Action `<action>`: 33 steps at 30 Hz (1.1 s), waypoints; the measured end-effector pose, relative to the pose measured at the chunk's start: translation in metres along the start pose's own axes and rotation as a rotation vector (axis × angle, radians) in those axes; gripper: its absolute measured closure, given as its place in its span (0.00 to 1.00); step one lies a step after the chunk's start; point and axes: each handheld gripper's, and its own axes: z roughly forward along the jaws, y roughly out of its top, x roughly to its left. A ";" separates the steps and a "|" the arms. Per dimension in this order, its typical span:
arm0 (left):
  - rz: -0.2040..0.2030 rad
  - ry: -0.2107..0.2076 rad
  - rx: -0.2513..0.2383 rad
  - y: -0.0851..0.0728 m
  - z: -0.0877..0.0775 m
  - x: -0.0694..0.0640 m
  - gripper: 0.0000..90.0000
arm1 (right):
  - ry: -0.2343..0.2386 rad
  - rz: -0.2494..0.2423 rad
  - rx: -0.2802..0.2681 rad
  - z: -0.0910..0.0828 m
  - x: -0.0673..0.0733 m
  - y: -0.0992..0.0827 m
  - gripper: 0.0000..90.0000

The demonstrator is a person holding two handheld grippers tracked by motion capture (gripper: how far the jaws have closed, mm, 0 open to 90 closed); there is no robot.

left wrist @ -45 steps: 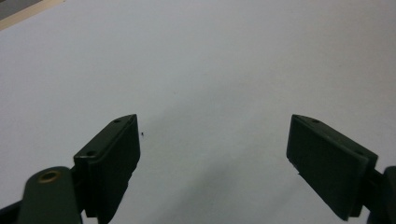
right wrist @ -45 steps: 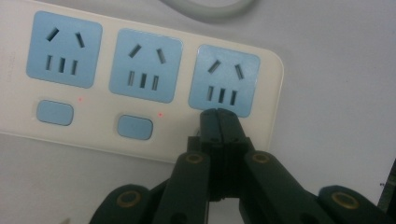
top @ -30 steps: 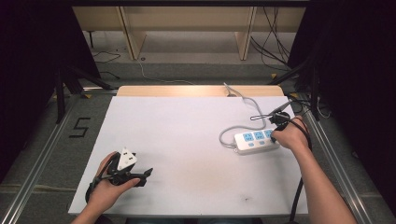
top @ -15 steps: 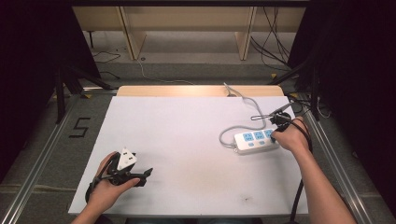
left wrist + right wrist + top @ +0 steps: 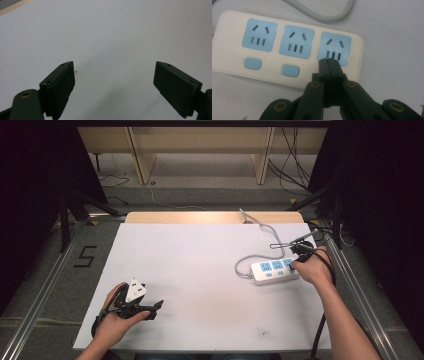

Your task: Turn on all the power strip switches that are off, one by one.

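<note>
Nothing has moved: my right hand-held gripper (image 5: 329, 62), jaws together, hides the strip's (image 5: 272, 270) third button; left hand-held gripper (image 5: 115, 85) gapes. Strip lies crosswise on the bench (image 5: 200, 265).

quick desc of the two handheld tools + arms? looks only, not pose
Both tools are black linkage frames with brass-coloured pivot rivets. The left tool has flat rectangular black pads with small screw holes, and carries a white three-cornered plate on top. The right tool has narrow black ribbed tips. A black cable trails along the right forearm. Both forearms are bare, no sleeves or gloves.
</note>
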 end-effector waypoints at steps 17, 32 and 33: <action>0.003 0.001 0.002 0.000 0.000 -0.001 0.19 | 0.063 -0.040 -0.113 -0.012 0.017 -0.011 0.99; -0.001 0.001 0.003 0.000 0.000 0.000 0.19 | 0.122 -0.071 -0.185 -0.019 0.030 -0.026 0.97; 0.001 0.001 0.003 0.000 0.000 0.000 0.19 | 0.129 -0.072 -0.192 -0.019 0.031 -0.027 0.97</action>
